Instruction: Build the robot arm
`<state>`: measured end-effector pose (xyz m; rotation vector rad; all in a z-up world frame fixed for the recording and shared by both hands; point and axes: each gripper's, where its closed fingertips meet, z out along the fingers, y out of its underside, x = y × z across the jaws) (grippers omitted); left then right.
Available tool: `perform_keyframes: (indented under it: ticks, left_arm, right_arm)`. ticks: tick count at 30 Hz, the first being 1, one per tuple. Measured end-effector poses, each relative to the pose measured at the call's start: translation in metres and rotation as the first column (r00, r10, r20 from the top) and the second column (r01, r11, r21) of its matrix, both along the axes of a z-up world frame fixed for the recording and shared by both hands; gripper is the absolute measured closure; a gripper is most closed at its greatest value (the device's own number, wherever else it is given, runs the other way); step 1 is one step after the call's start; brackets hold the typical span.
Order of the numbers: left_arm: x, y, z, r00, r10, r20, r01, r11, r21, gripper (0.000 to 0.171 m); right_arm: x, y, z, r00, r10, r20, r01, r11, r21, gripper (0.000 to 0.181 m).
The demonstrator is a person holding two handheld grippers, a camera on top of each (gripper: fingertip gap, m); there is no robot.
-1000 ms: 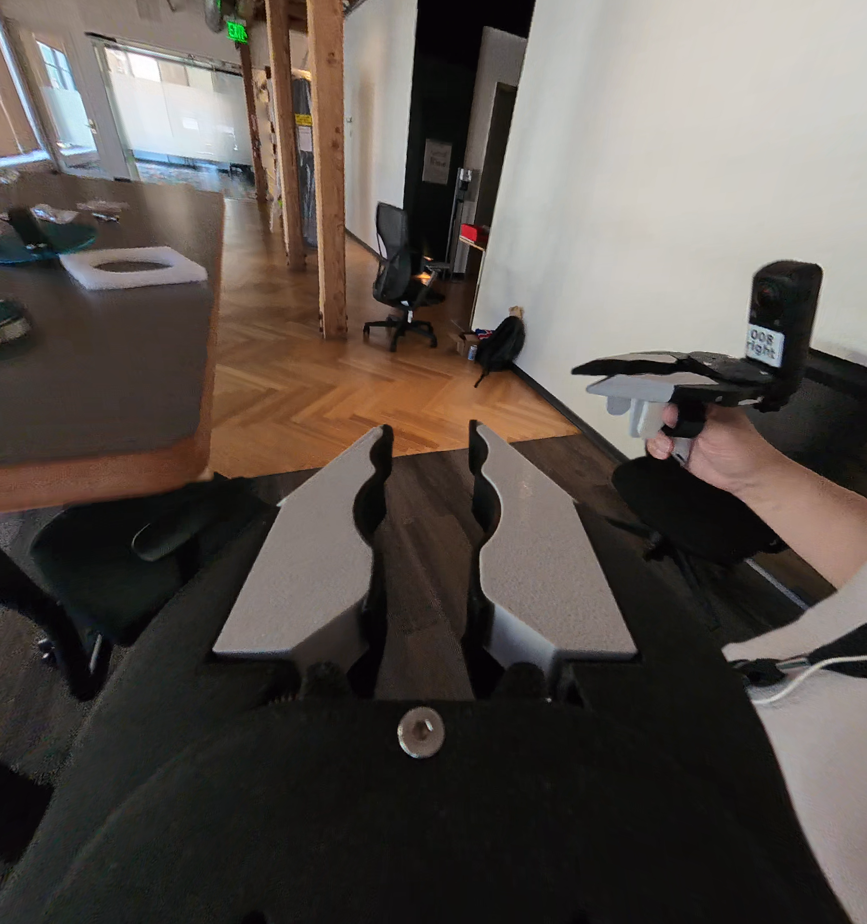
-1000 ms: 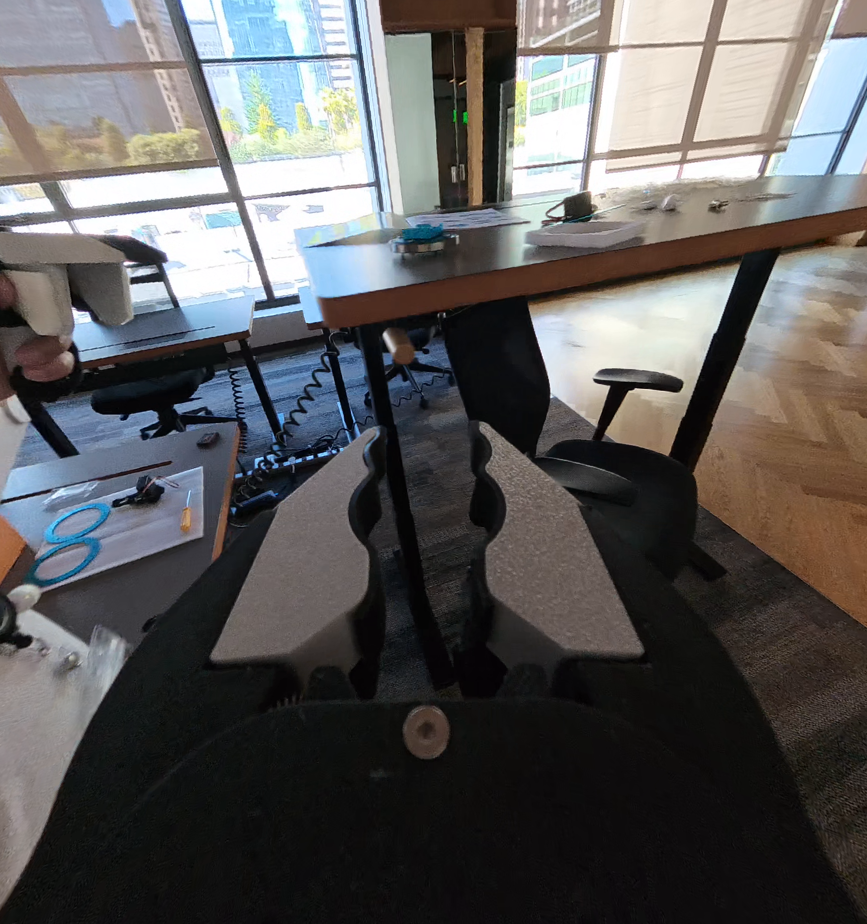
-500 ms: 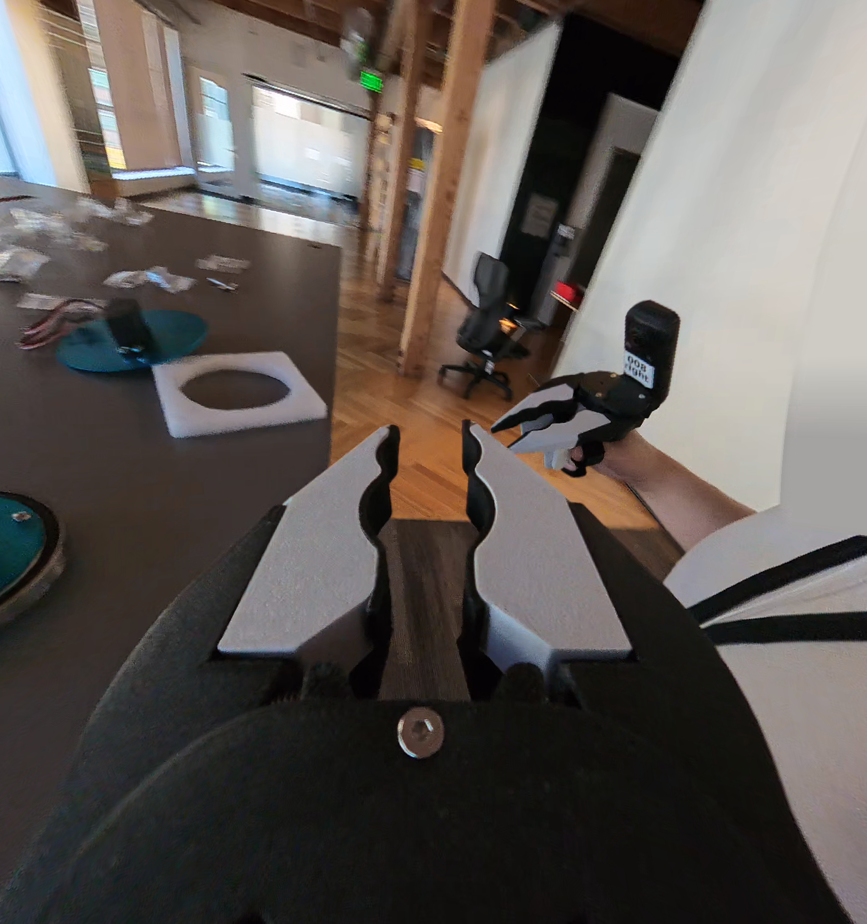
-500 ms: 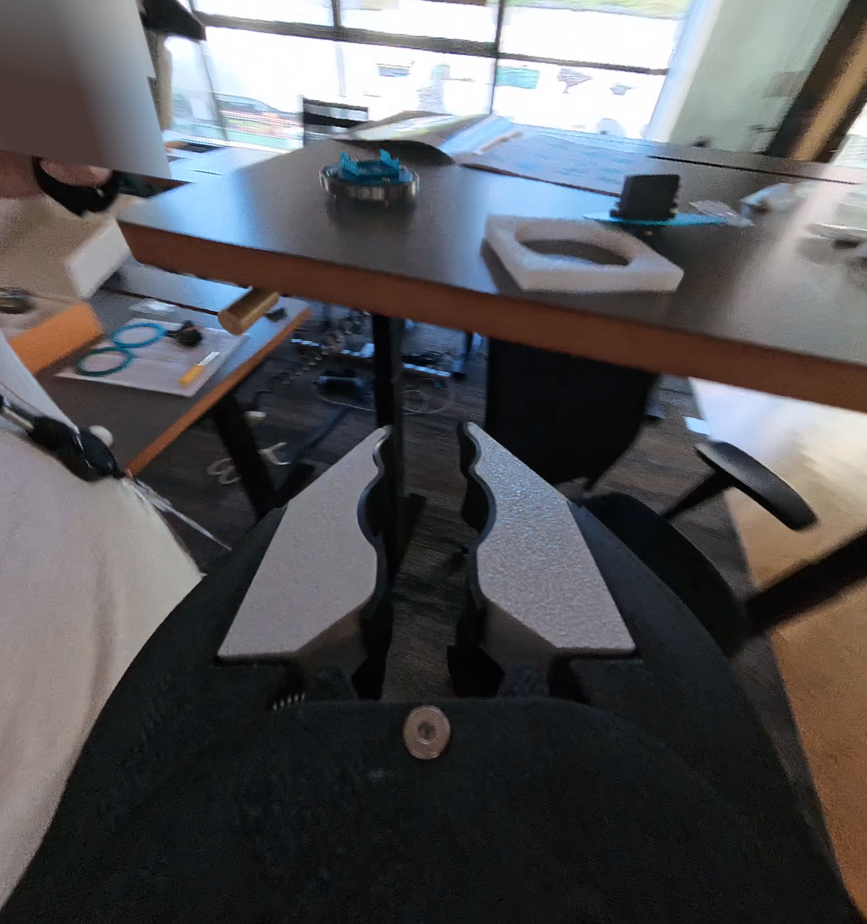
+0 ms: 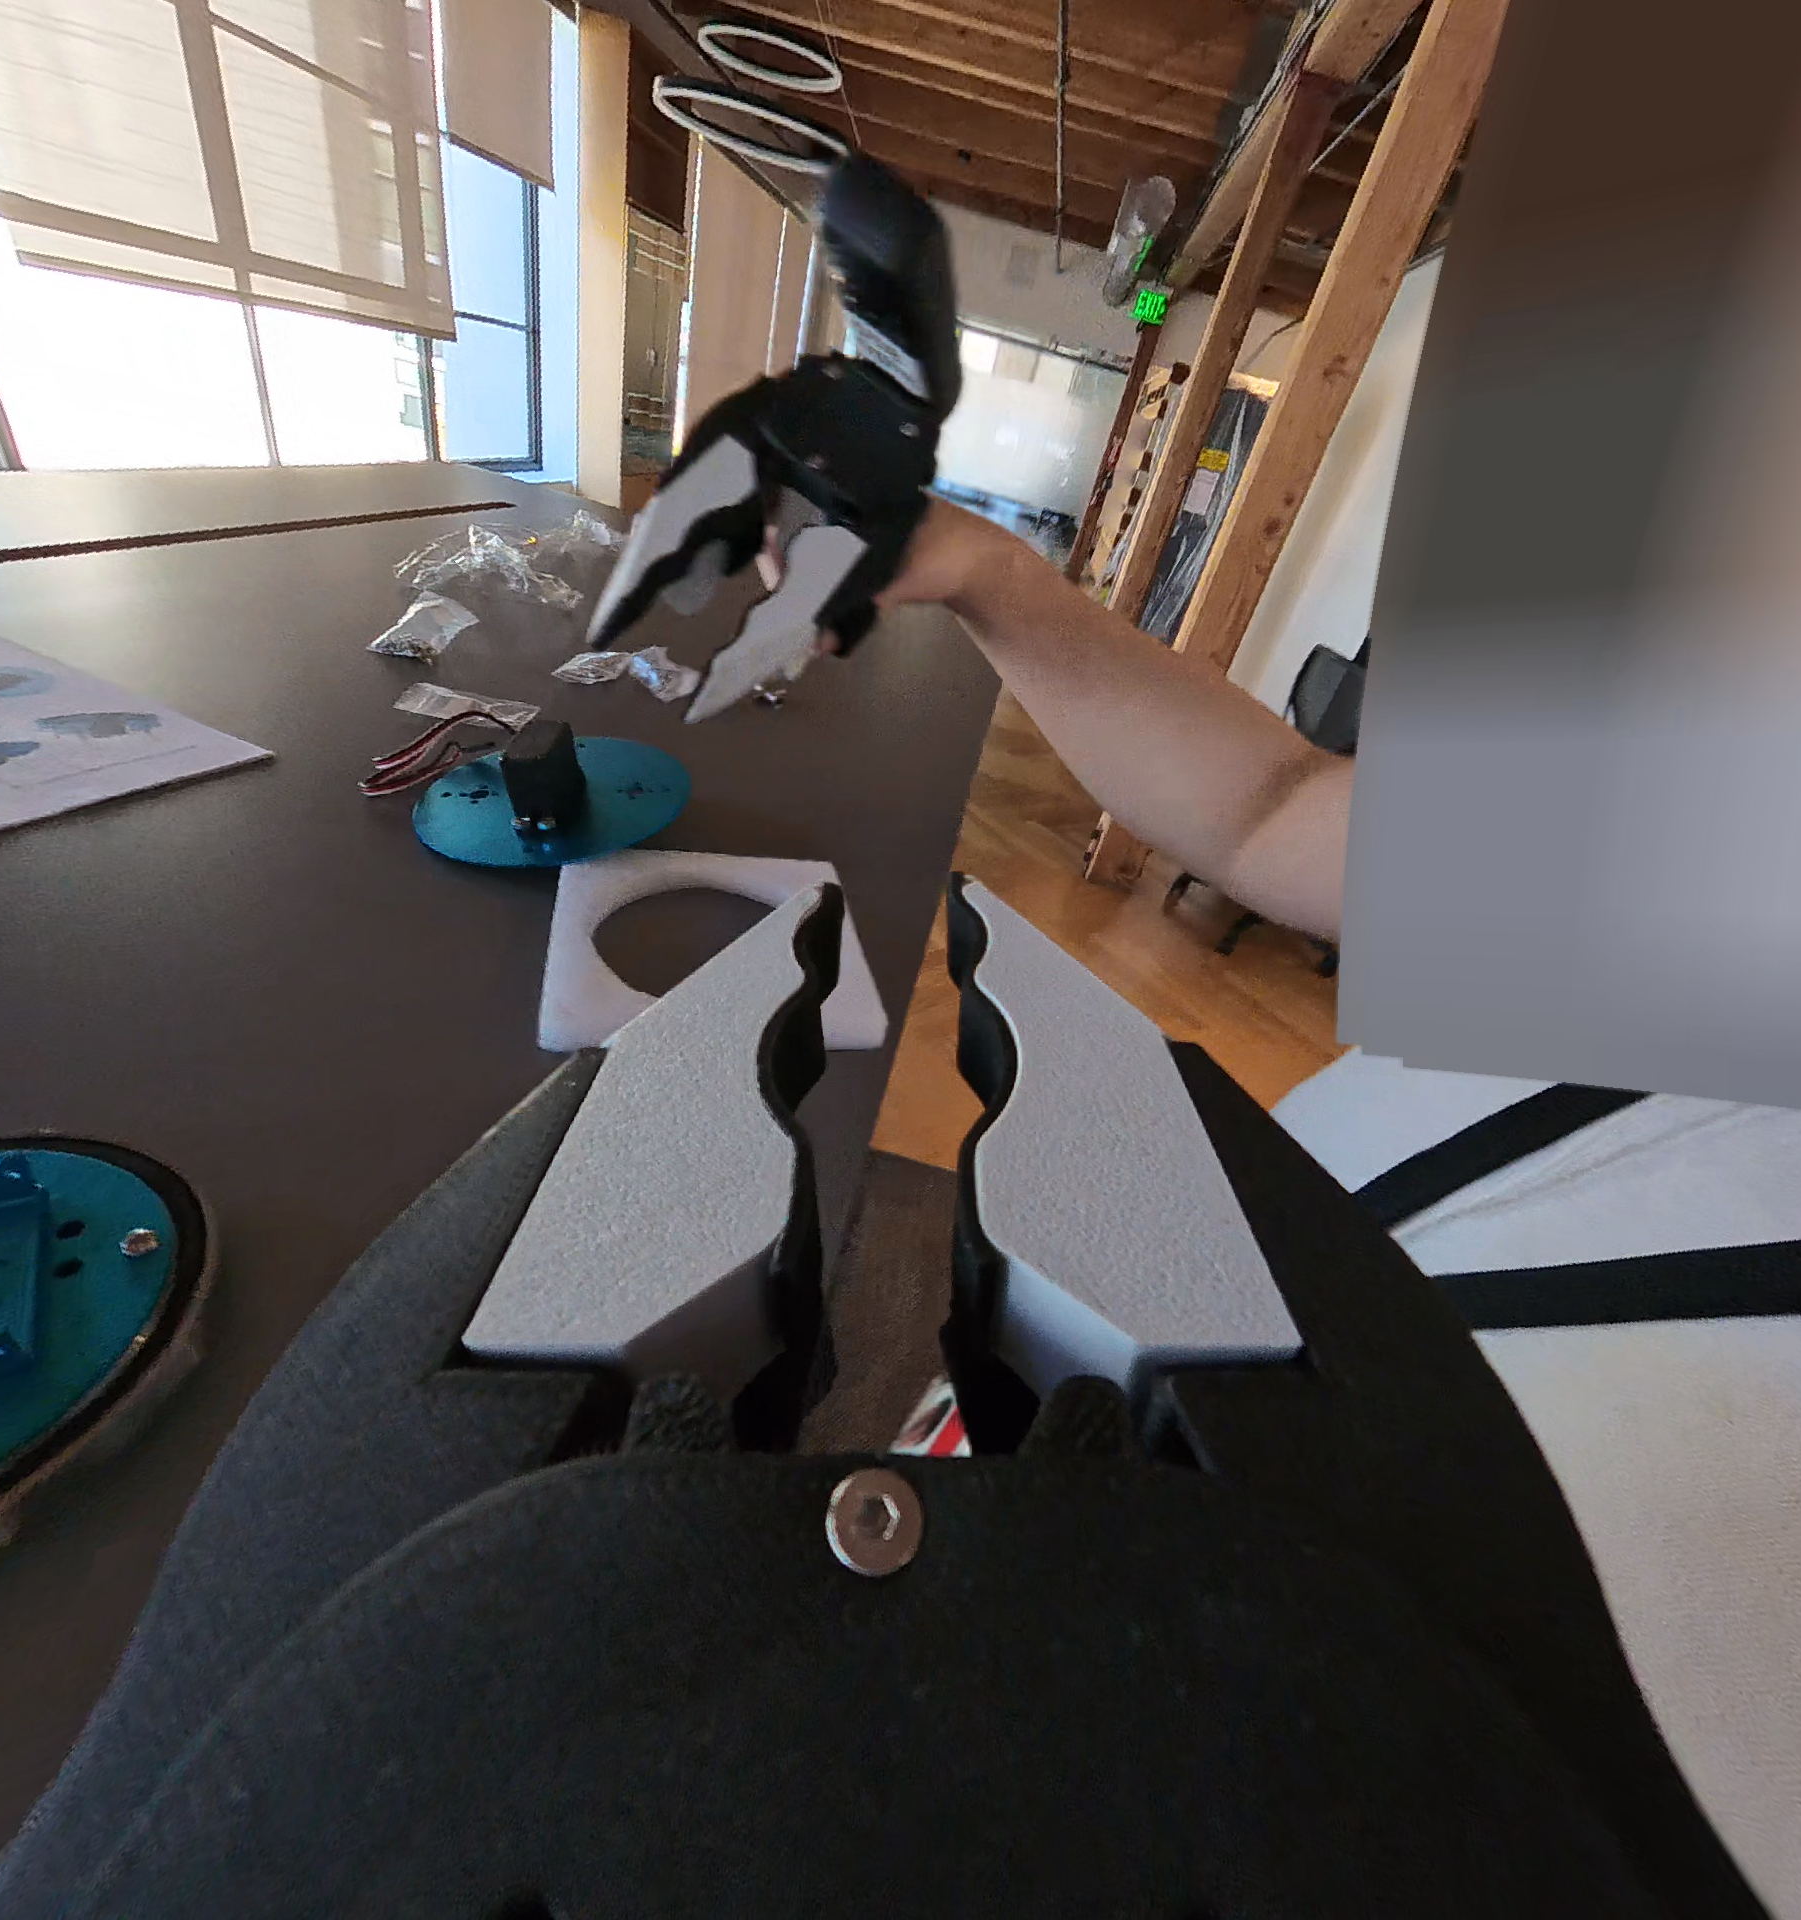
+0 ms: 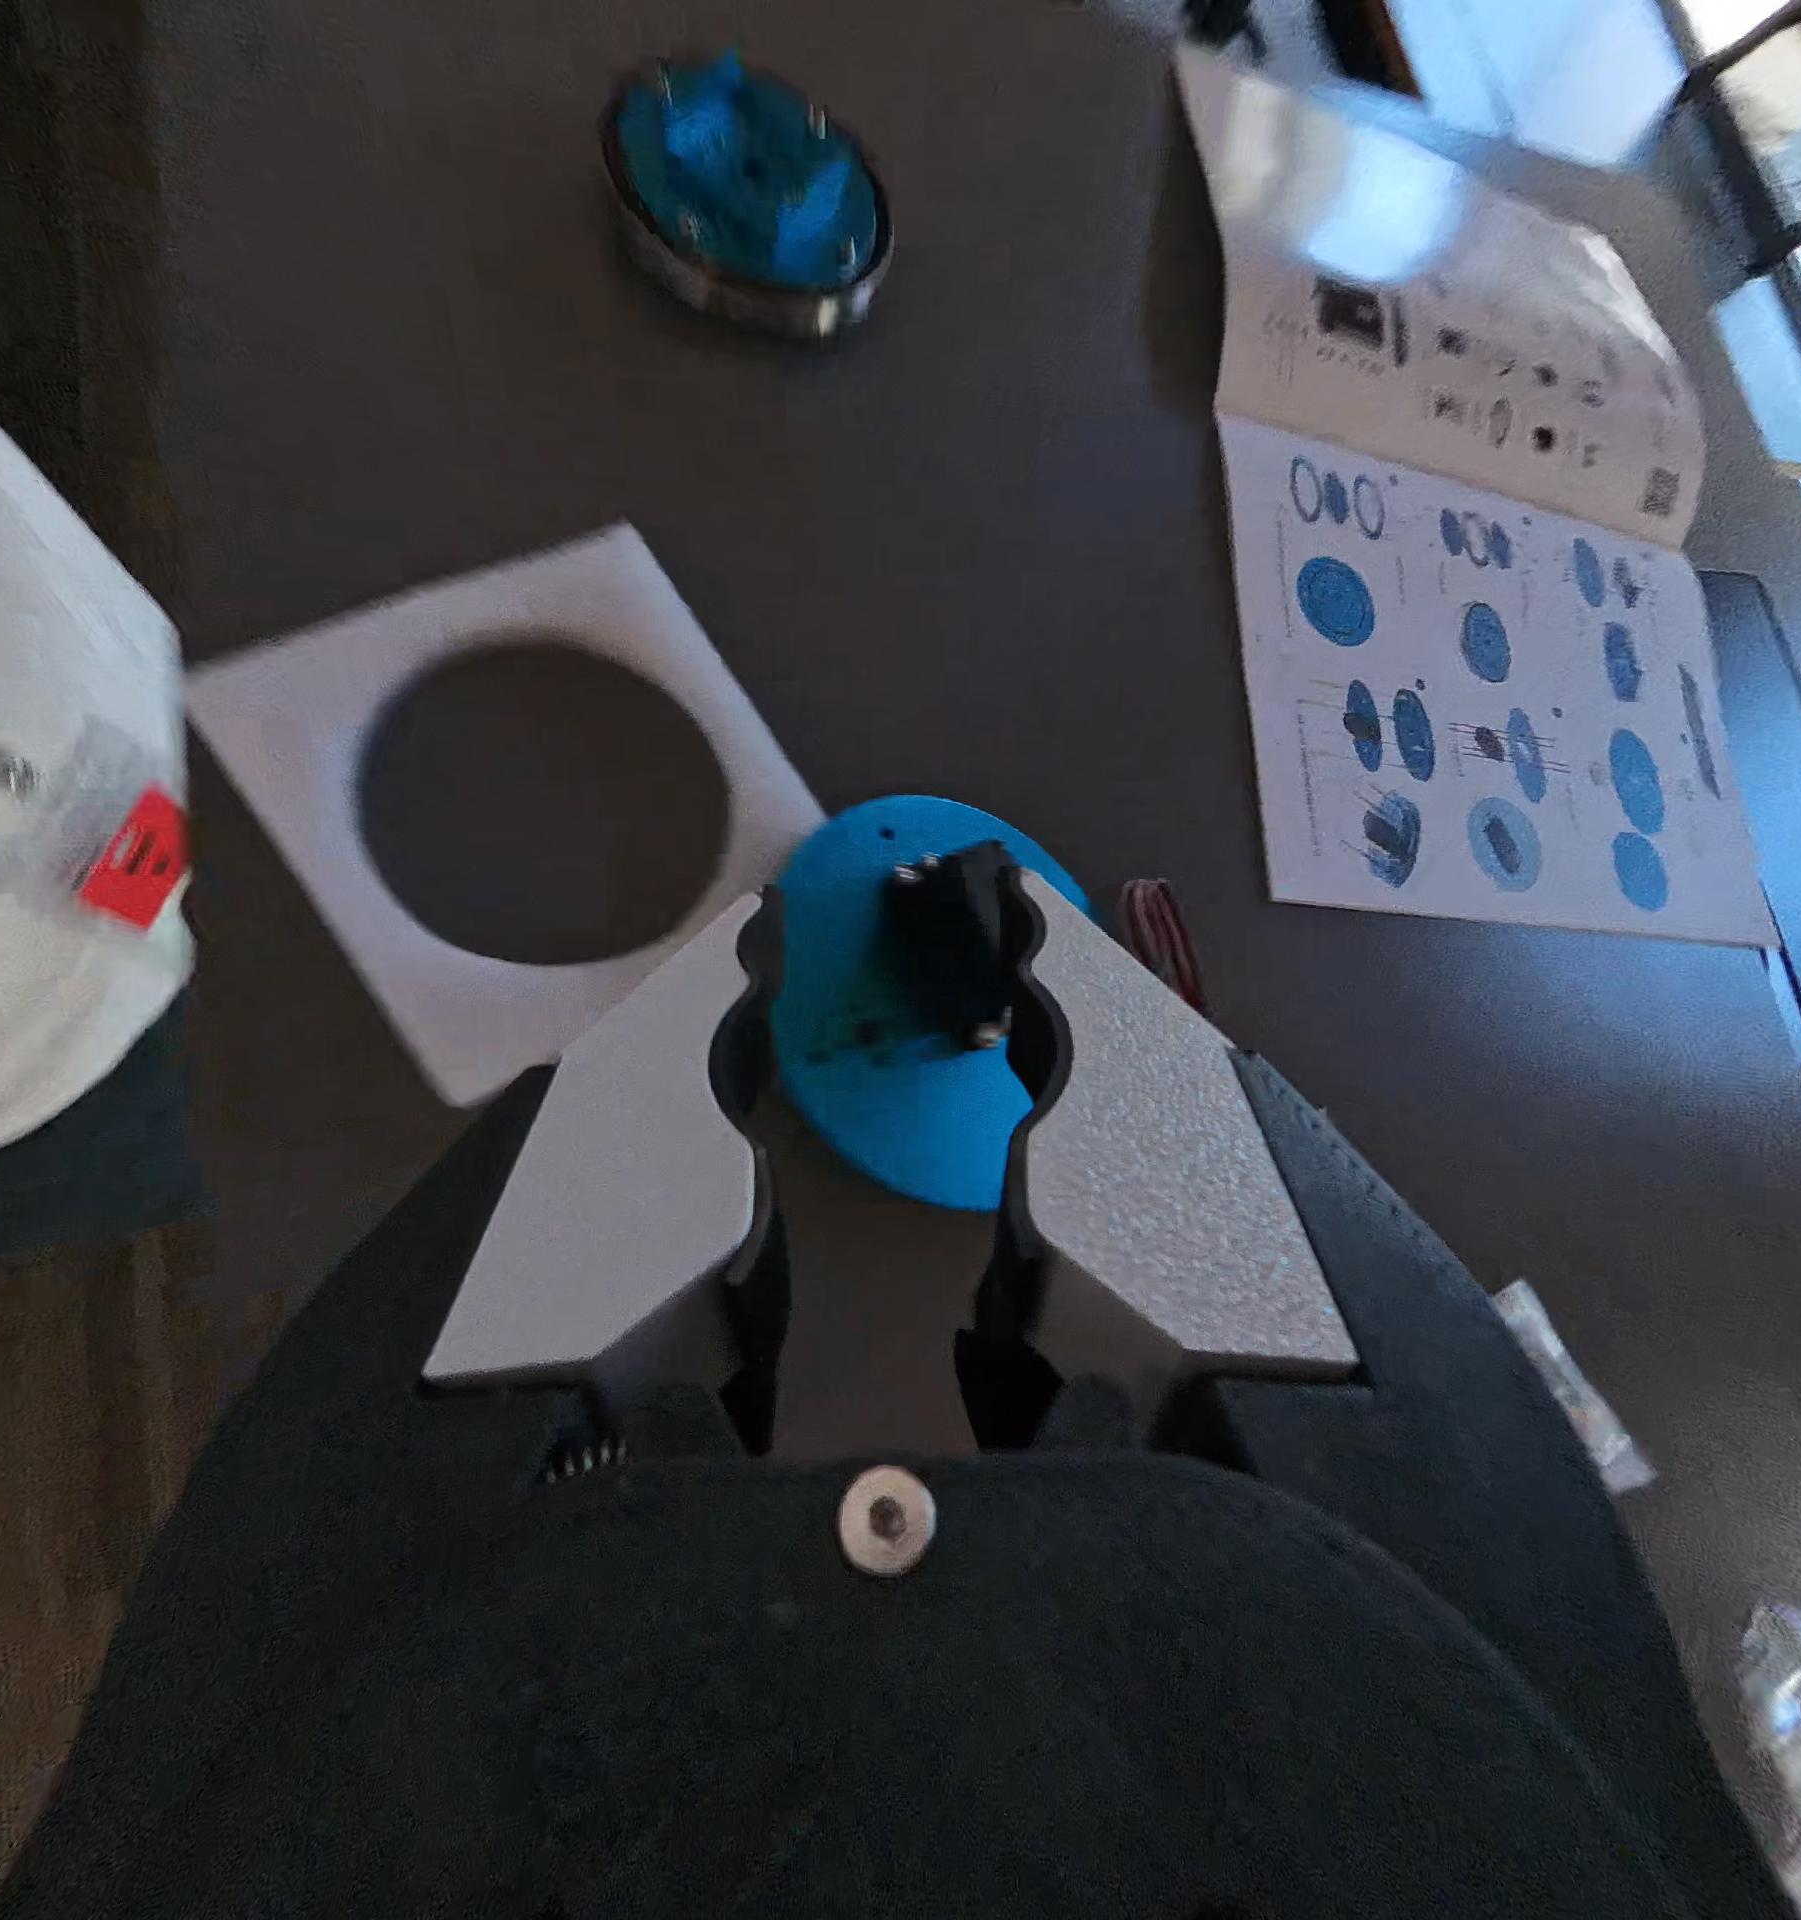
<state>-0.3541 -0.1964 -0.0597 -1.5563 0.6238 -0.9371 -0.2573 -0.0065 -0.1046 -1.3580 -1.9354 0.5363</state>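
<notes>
Table point(image 5: 252, 987): dark top, on which all the parts are laid.
Right arm point(image 5: 1114, 717): stretched out bare over the table, claw tilted down.
Foam square point(image 6: 293, 727): white, with a round hole, just beside the blue disc.
Right gripper point(image 6: 891, 914): spread apart, nothing gripped, hung above the blue disc point(image 6: 885, 1101) (a black block is mounted on it).
Left gripper point(image 5: 891, 914): held low at the table edge, parted, empty, nearest the foam square.

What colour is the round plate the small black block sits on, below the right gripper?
Blue; the round plate shows best in the right wrist view, under the black block.
</notes>
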Motion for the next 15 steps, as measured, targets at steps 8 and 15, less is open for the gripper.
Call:
perform_keyframes:
  ticks: [8, 15]
  left_arm:
    - [-0.001, 0.041, -0.001, 0.987, 0.156, 0.037, -0.156, 0.988, -0.019, 0.153]
    - [-0.001, 0.053, 0.001, 0.921, 0.367, 0.129, -0.366, 0.93, -0.036, 0.154]
  right_arm:
    - [-0.019, 0.037, -0.056, 0.893, 0.264, 0.364, -0.228, 0.964, -0.14, 0.142]
    - [-0.02, 0.034, -0.061, 0.827, 0.398, 0.396, -0.294, 0.908, -0.298, 0.159]
